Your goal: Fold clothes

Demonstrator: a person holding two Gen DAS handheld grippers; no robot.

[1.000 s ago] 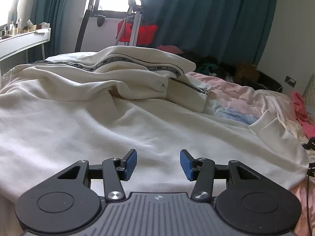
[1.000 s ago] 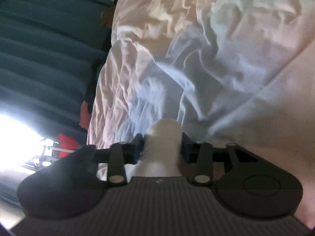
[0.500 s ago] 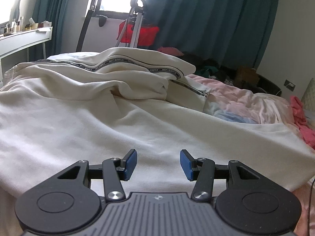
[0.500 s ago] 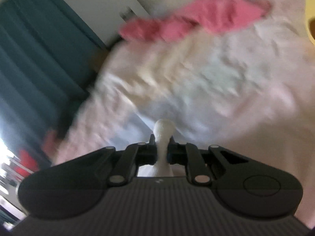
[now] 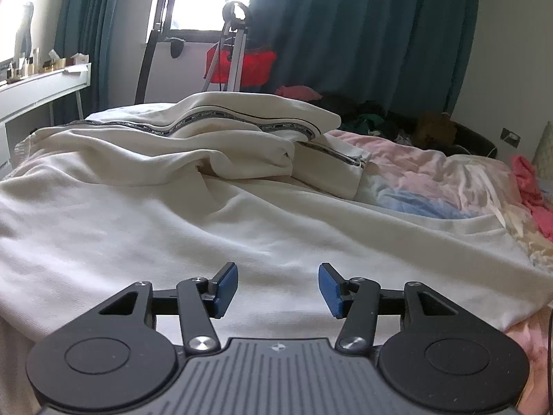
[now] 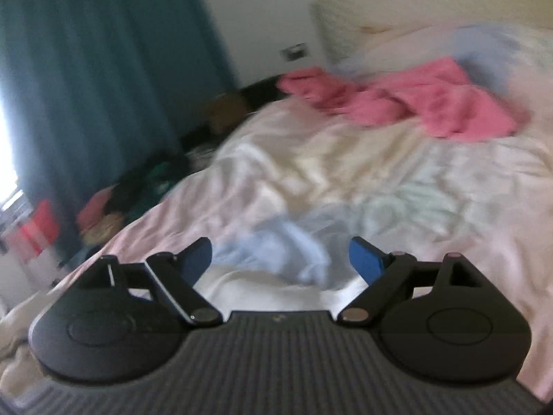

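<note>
A cream garment with a black lettered stripe lies spread over the bed in the left wrist view, its far part bunched and folded over. My left gripper is open and empty, just above the garment's near part. In the blurred right wrist view my right gripper is open and empty; a bit of the cream cloth lies just below its fingers.
A pastel pink and blue bedsheet covers the bed. A pink cloth lies near the pillow. Teal curtains, a red bag on a metal stand, a white desk and dark clothes by the wall surround the bed.
My right gripper was shut on a bit of cream cloth; it has opened and let it go, and swung to face across the bed. The garment's right edge now lies flatter. My left gripper stayed put.
</note>
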